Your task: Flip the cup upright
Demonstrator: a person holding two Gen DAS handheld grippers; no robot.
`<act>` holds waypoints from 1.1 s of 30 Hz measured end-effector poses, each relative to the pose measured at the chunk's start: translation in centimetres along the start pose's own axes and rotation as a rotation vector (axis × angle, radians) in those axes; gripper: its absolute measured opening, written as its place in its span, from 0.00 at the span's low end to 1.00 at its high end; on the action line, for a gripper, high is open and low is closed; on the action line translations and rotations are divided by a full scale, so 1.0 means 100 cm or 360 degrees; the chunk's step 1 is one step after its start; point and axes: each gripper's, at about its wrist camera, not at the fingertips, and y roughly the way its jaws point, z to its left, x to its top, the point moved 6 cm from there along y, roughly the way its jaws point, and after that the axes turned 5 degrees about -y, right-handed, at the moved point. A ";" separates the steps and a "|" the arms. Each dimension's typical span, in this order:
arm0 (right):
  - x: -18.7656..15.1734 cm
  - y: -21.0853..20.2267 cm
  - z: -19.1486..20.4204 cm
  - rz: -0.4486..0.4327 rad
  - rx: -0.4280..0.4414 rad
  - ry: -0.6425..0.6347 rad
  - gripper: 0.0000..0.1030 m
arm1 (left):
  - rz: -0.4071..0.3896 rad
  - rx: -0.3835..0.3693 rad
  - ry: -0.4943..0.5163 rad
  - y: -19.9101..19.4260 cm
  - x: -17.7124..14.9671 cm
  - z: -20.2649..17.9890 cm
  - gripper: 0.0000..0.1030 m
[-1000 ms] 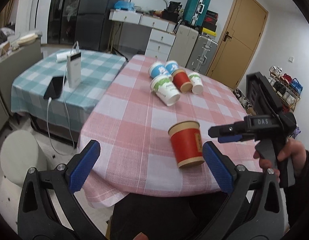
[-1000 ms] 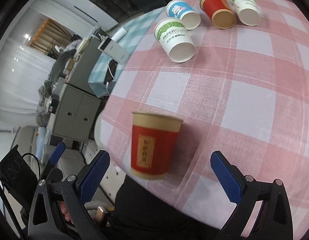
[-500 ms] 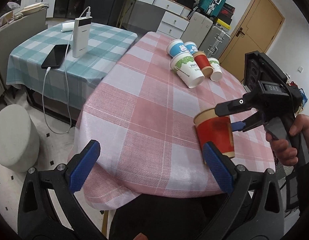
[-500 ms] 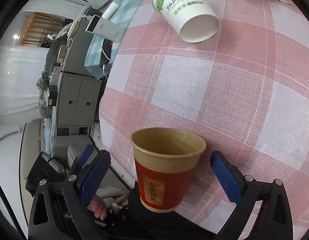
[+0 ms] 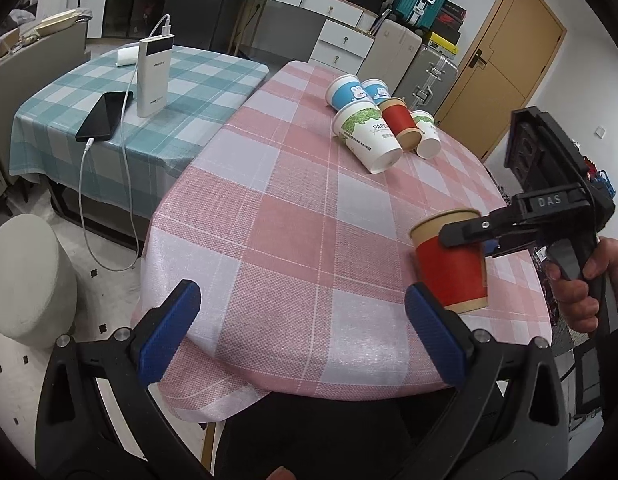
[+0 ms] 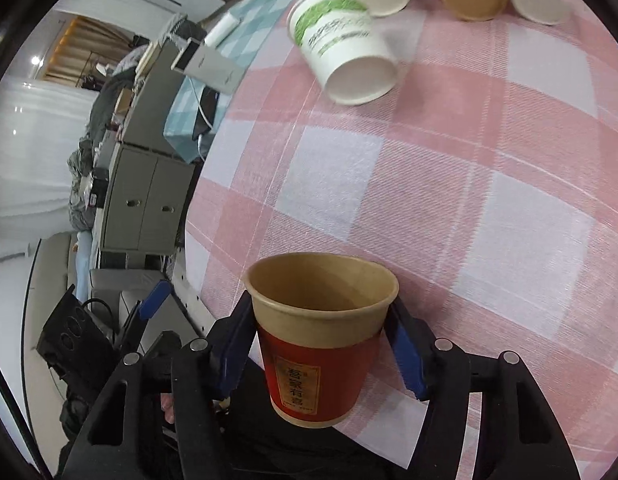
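Note:
A red paper cup (image 5: 453, 268) (image 6: 321, 344) with a tan rim stands mouth-up near the front right edge of the pink-checked table (image 5: 309, 208). My right gripper (image 6: 321, 356) (image 5: 469, 240) is shut on it, with its blue pads (image 6: 405, 356) pressing both sides just below the rim. A hand holds that gripper's handle at the right of the left wrist view. My left gripper (image 5: 301, 332) is open and holds nothing. It hangs in front of the table's near edge, with its right finger close to the cup's base.
Several paper cups lie on their sides at the far end of the table, among them a green-and-white cup (image 5: 369, 140) (image 6: 345, 48) and a second red cup (image 5: 401, 124). To the left, a teal-checked table carries a power bank (image 5: 153, 76) and a phone (image 5: 105, 116). A round stool (image 5: 25, 276) stands on the floor.
My right gripper has moved in on the red cup and gone from wide open to shut on it. The left gripper stayed open and drew slightly back.

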 end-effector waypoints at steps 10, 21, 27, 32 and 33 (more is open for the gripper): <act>-0.018 -0.115 -0.065 -0.0798 -0.0189 0.0053 0.59 | -0.0020 0.0001 0.0083 0.014 0.022 -0.049 0.99; -0.054 -0.138 -0.104 -0.1242 -0.0598 -0.0009 0.59 | 0.0082 -0.0085 0.0204 0.078 0.049 -0.148 0.99; -0.074 -0.113 -0.098 -0.1279 -0.0554 -0.0096 0.59 | 0.0173 -0.0086 0.0251 0.107 0.042 -0.173 0.99; -0.088 -0.108 -0.087 -0.1279 -0.0594 -0.0228 0.59 | 0.0202 -0.0063 0.0281 0.124 0.042 -0.185 0.99; -0.091 -0.106 -0.085 -0.1271 -0.0602 -0.0266 0.59 | 0.0197 -0.0055 0.0273 0.126 0.042 -0.185 0.99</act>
